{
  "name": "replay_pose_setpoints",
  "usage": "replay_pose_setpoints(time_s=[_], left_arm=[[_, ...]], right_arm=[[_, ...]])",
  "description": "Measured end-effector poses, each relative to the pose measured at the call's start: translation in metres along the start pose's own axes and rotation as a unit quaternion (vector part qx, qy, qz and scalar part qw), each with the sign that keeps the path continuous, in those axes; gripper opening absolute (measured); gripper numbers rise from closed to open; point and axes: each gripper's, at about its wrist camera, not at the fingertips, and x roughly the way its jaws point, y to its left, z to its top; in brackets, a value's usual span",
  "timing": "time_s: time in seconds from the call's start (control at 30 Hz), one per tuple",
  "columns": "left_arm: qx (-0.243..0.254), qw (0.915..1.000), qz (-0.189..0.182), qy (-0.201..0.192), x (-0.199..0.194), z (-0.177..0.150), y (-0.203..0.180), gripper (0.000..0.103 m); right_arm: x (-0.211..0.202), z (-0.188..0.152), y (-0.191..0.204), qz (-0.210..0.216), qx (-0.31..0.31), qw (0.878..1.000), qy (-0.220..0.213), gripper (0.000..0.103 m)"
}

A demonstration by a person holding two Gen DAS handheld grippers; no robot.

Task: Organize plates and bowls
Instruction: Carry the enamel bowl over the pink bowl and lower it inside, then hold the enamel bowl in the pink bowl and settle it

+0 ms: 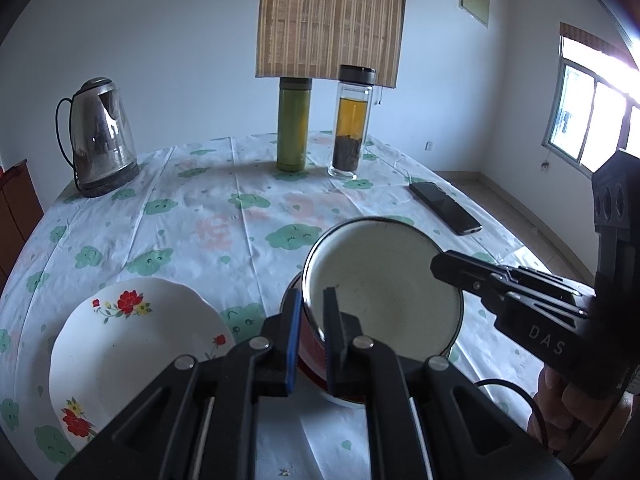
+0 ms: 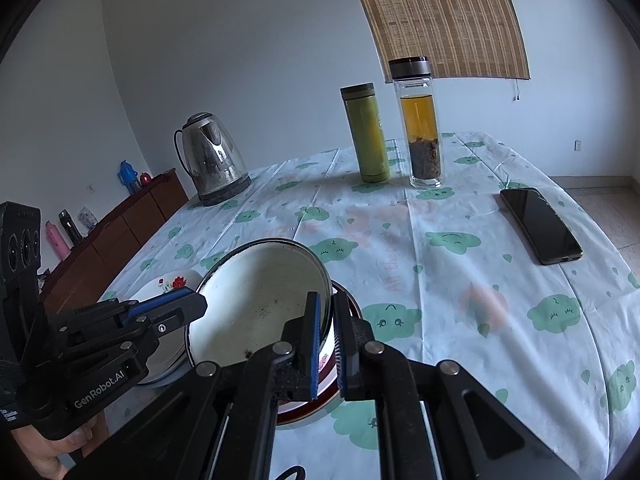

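A white enamel bowl (image 1: 384,288) with a dark rim is tilted above a red-rimmed dish (image 1: 308,364) on the table. My left gripper (image 1: 313,340) is shut on the bowl's left rim. My right gripper (image 2: 326,344) is shut on the bowl's right rim (image 2: 326,300); it shows in the left wrist view (image 1: 460,276) at the bowl's right edge. The bowl also shows in the right wrist view (image 2: 260,304), over the red-rimmed dish (image 2: 316,404). A white plate with red flowers (image 1: 132,352) lies left of the bowl, partly hidden in the right wrist view (image 2: 168,284).
On the cloud-print tablecloth (image 1: 200,216) stand a steel kettle (image 1: 100,136), a green flask (image 1: 294,124) and a glass tea bottle (image 1: 352,124) at the back. A black phone (image 1: 444,208) lies at the right. A wooden cabinet (image 2: 120,228) stands left of the table.
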Motion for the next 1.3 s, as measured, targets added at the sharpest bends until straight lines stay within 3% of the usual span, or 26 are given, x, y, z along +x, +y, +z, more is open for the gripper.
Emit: replay_pose_setpoints(time_s=[1.3], left_arm=[[-0.004,0.9998,-0.006,0.018,0.011,-0.004,0.000,0.006]], right_arm=[[0.014,-0.006,-0.009,0.003,0.020,1.000,0.019,0.007]])
